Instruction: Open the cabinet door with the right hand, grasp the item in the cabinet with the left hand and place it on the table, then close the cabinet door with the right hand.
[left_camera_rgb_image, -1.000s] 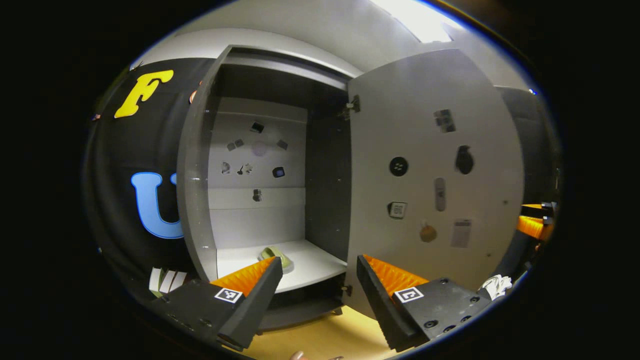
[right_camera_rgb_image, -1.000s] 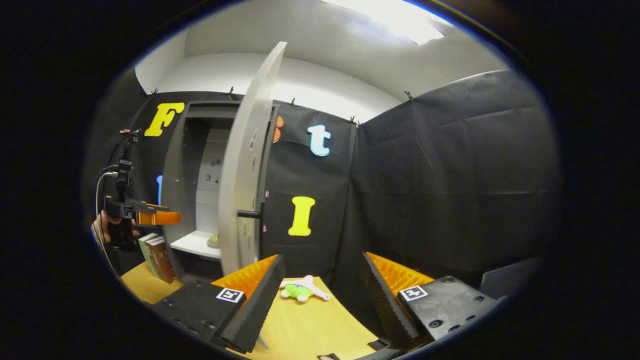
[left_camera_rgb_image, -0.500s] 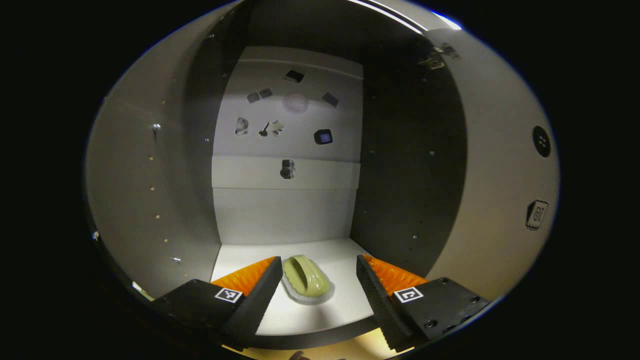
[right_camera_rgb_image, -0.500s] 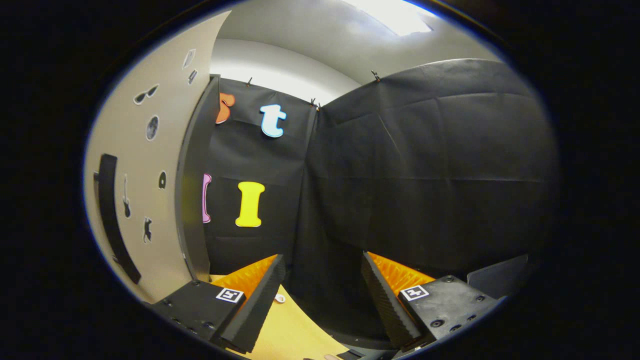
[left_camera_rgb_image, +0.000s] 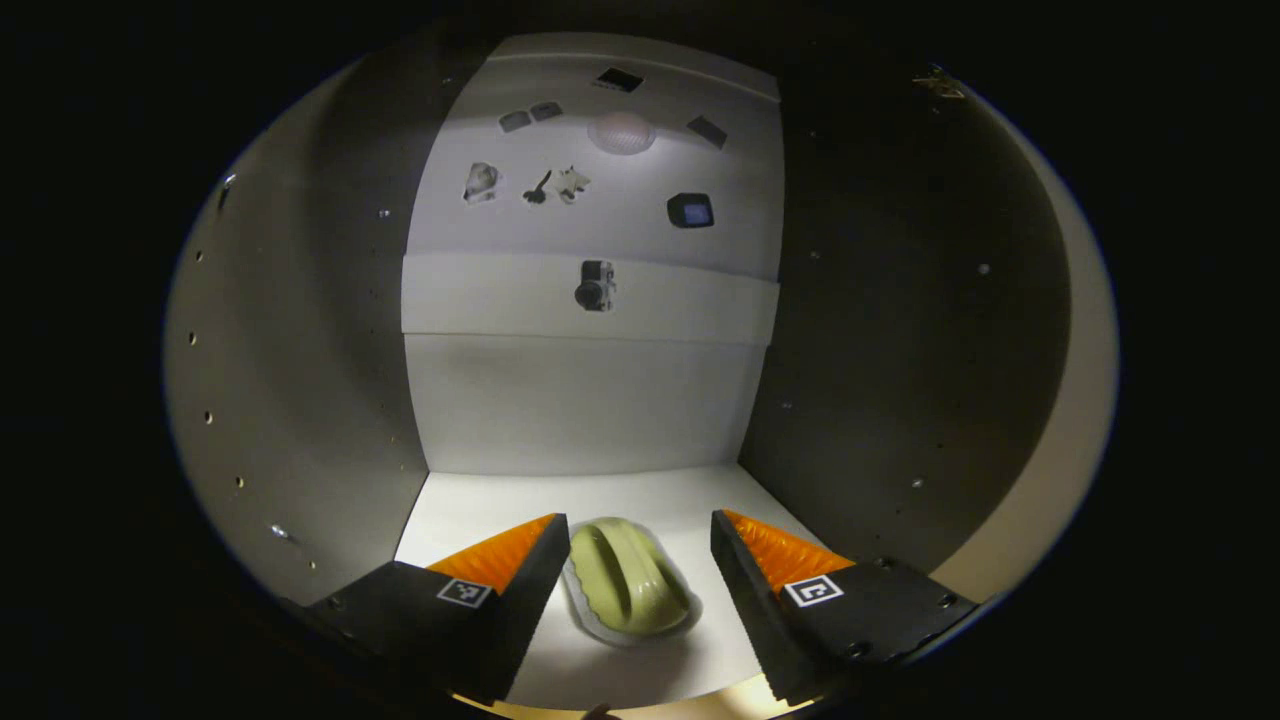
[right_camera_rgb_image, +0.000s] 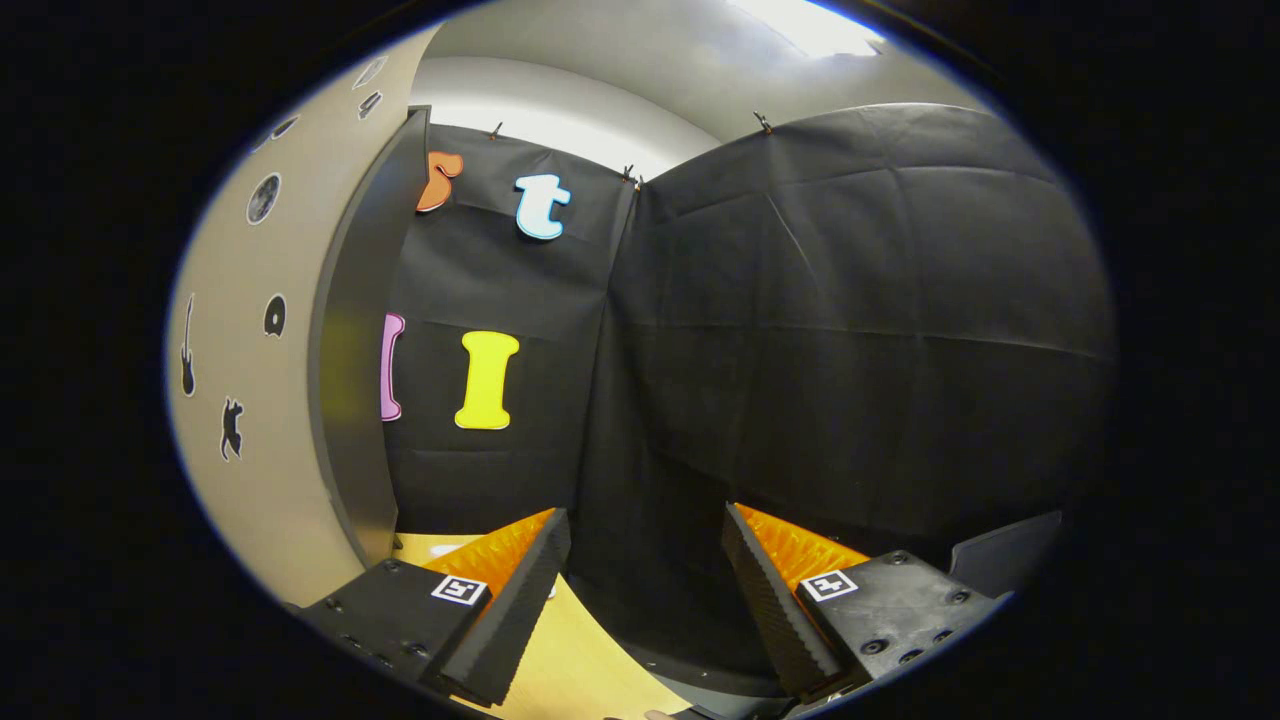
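Observation:
In the left gripper view I look into the open cabinet. A pale green ribbed item (left_camera_rgb_image: 628, 590) lies on the white shelf (left_camera_rgb_image: 480, 500). My left gripper (left_camera_rgb_image: 640, 560) is open, one finger on each side of the item, apart from it. The cabinet's back panel (left_camera_rgb_image: 590, 400) carries small stickers. In the right gripper view my right gripper (right_camera_rgb_image: 645, 570) is open and holds nothing, above the yellow table (right_camera_rgb_image: 590, 660). The open cabinet door (right_camera_rgb_image: 260, 400) stands at the left of that view, with dark stickers on it.
Dark cabinet side walls (left_camera_rgb_image: 900, 350) close in on both sides of the left gripper. The booth's black cloth wall (right_camera_rgb_image: 850, 350) lies ahead of the right gripper. A grey object's corner (right_camera_rgb_image: 1000, 560) shows at the lower right.
My left gripper has gone from outside the cabinet deep into it, so the green item now lies between its fingers. The right gripper has swung right, past the door, toward the cloth wall.

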